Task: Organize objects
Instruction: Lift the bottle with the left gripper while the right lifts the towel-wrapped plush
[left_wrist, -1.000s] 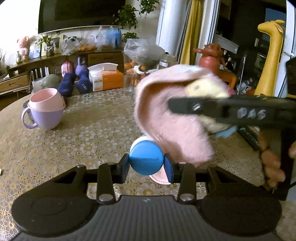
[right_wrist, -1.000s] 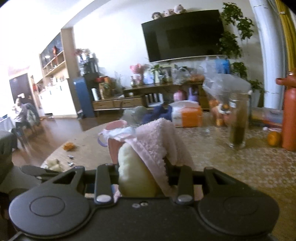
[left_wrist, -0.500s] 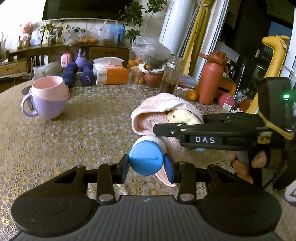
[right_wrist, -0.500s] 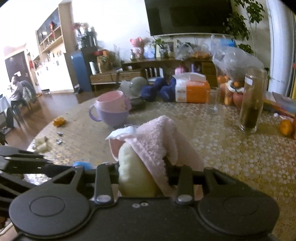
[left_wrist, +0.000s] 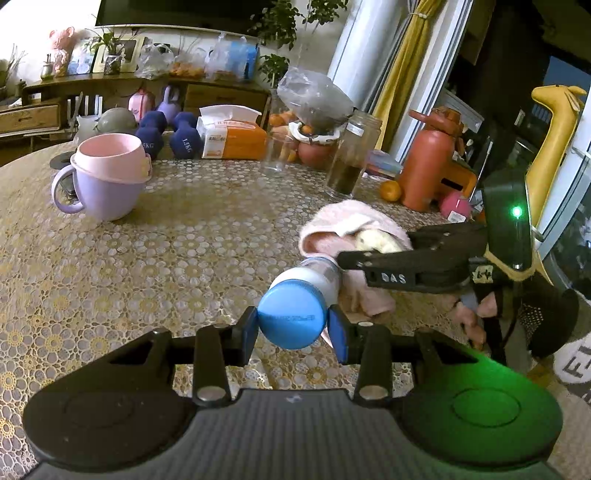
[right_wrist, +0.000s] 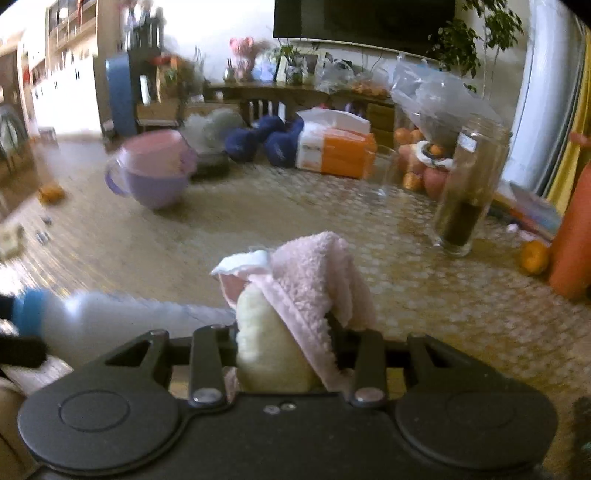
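My left gripper (left_wrist: 292, 329) is shut on the blue cap of a white bottle (left_wrist: 295, 314) that lies pointing away from me over the table. My right gripper (right_wrist: 284, 349) is shut on a pink fluffy cloth (right_wrist: 314, 284) with a pale yellow cloth (right_wrist: 266, 350) folded inside. In the left wrist view the right gripper (left_wrist: 354, 258) comes in from the right and holds the pink cloth (left_wrist: 347, 229) just beyond the bottle, low over the table. The bottle (right_wrist: 74, 325) shows blurred at the left of the right wrist view.
A lilac mug with a pink cup in it (left_wrist: 105, 177) stands at the far left of the patterned table (left_wrist: 166, 258). Blue dumbbells (left_wrist: 173, 134), a tissue box (left_wrist: 232, 138), a drinking glass (left_wrist: 277, 155), a jar (left_wrist: 351, 162), an orange flask (left_wrist: 424, 170) and fruit line the far edge.
The right gripper has lowered the pink cloth from in front of the left camera down to the table, to the right of the bottle. The left gripper still holds the bottle.
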